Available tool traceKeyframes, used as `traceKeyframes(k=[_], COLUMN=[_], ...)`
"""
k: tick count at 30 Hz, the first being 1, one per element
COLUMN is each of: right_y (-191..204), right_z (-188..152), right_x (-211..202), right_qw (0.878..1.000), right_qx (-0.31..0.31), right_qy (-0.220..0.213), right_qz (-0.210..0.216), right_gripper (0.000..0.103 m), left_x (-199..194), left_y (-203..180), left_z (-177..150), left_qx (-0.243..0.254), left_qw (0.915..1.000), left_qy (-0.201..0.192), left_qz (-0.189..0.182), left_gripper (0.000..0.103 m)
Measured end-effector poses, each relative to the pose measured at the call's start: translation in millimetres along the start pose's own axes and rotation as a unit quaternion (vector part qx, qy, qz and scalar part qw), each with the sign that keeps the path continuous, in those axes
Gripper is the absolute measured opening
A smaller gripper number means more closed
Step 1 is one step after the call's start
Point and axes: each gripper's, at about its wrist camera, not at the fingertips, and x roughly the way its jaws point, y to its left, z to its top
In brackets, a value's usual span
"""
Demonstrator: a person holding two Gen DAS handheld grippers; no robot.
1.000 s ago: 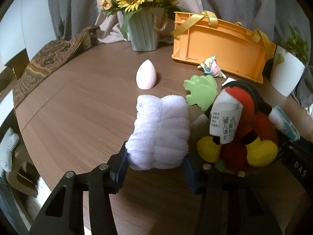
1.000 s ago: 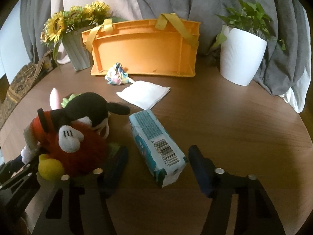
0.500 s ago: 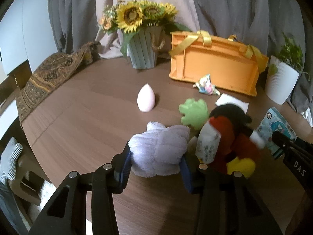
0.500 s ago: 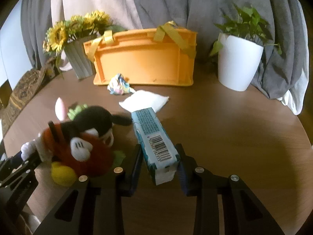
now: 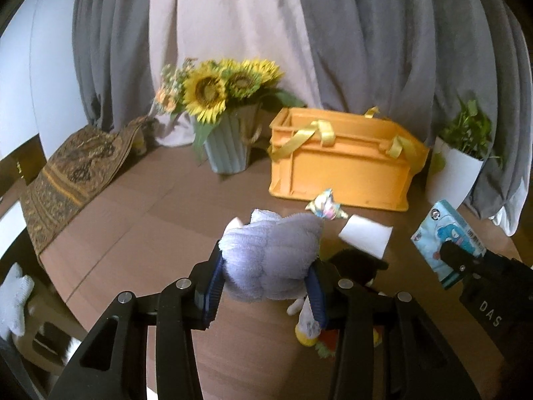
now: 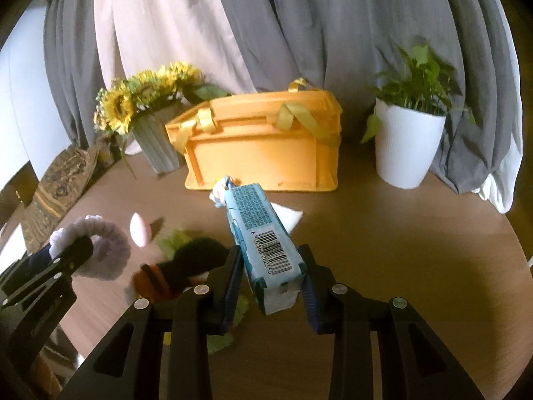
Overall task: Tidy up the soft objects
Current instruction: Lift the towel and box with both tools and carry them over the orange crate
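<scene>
Carrying both loads to the orange crate [image 5: 343, 166], your left gripper [image 5: 266, 283] pinches the lilac towel [image 5: 271, 255]; your right gripper [image 6: 271, 275] clamps the tissue pack [image 6: 263, 236] at its end, which may sag free.

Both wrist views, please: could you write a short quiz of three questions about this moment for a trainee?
1. True or false: the left gripper is shut on the lavender fluffy headband.
2. What does the right gripper hold? A) white cloth B) blue tissue pack C) pink sponge
3. Fill in: the orange crate stands between the sunflower vase and the white ____.

Key:
1. True.
2. B, the blue tissue pack; the white cloth and the pink egg-shaped sponge lie on the table.
3. Plant pot.
</scene>
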Motion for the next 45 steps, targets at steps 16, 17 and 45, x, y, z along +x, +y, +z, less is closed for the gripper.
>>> traceKeyframes(k=[16,17,45], right_y=[17.3,18.8,19.7], right_z=[50.9,54.4,167.9], right_x=[-22.8,-22.4,54.7], right_qw=[0.998,0.997,0.991], right_qx=[0.031,0.032,0.036], right_qy=[-0.059,-0.062,-0.119], right_qz=[-0.022,-0.024,-0.052], right_gripper=[0.034,0.034,0.034], left_x=[-5.1,-5.1,94.7], left_y=[4.9,5.5,-20.5], left_z=[72.2,75.0,193.0], left_qx=[0.031,0.033,0.07], left_qw=[0.9933,0.9927,0.9765], left_qy=[-0.069,-0.071,-0.137], left_qz=[-0.087,-0.091,-0.151], left_gripper=[0.043,0.043,0.043])
